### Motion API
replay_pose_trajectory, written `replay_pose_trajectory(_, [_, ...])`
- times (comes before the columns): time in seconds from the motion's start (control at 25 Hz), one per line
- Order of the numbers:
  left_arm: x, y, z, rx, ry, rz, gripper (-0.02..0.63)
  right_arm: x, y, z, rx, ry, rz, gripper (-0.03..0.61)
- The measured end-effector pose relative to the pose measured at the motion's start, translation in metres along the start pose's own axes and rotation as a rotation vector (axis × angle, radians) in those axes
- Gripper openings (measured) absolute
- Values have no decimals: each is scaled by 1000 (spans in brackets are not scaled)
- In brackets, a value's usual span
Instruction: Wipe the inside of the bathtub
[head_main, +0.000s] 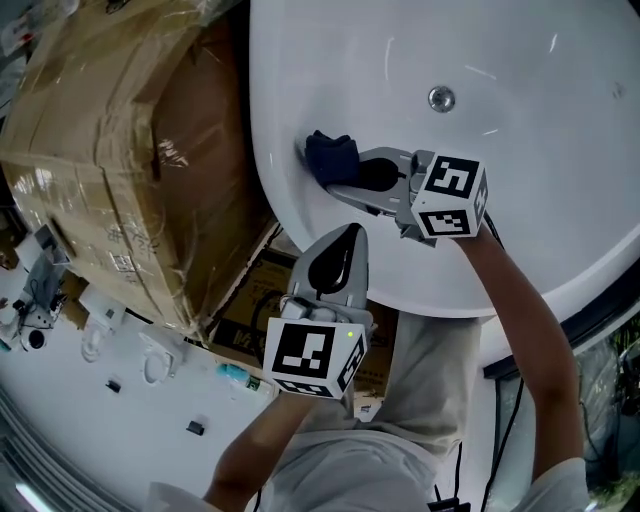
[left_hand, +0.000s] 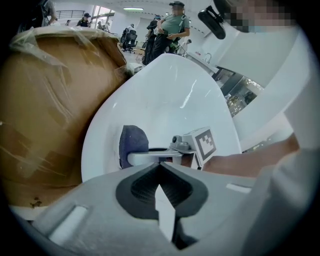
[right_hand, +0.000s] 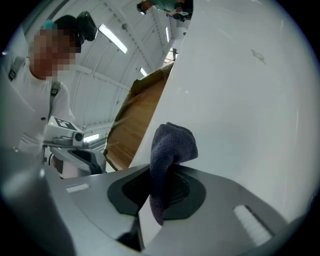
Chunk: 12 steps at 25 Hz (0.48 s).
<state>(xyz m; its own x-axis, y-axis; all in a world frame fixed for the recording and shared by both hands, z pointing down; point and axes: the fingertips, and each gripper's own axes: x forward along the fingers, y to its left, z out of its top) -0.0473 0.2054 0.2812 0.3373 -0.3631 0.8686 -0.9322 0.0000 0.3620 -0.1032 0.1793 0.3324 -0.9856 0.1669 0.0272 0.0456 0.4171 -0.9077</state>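
Note:
A white bathtub (head_main: 520, 120) fills the upper right of the head view, with a round chrome drain (head_main: 441, 98) in its floor. My right gripper (head_main: 345, 172) is shut on a dark blue cloth (head_main: 331, 156) and presses it against the tub's inner wall near the left rim. The right gripper view shows the cloth (right_hand: 170, 150) bunched between the jaws against the white wall (right_hand: 250, 100). My left gripper (head_main: 340, 245) hovers outside the tub's near rim, shut and holding nothing. The left gripper view shows the cloth (left_hand: 132, 142) and the tub (left_hand: 165, 100) ahead.
A large cardboard box wrapped in plastic film (head_main: 110, 150) stands against the tub's left side. Flattened cartons (head_main: 250, 310) lie below the rim. Small parts are scattered on the white floor (head_main: 110, 385). People stand in the background (left_hand: 172, 25).

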Motion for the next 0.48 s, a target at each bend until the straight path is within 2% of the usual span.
replay_pose_trajectory(0.24, [9,-6,-3,16,14,-21,-3,-25,-48,-12,-56,63,-149,46])
replay_pose_trajectory(0.48, [19,-8,-2,18,19,-35,-3,-55,-107,-24,-92,113,-351,46])
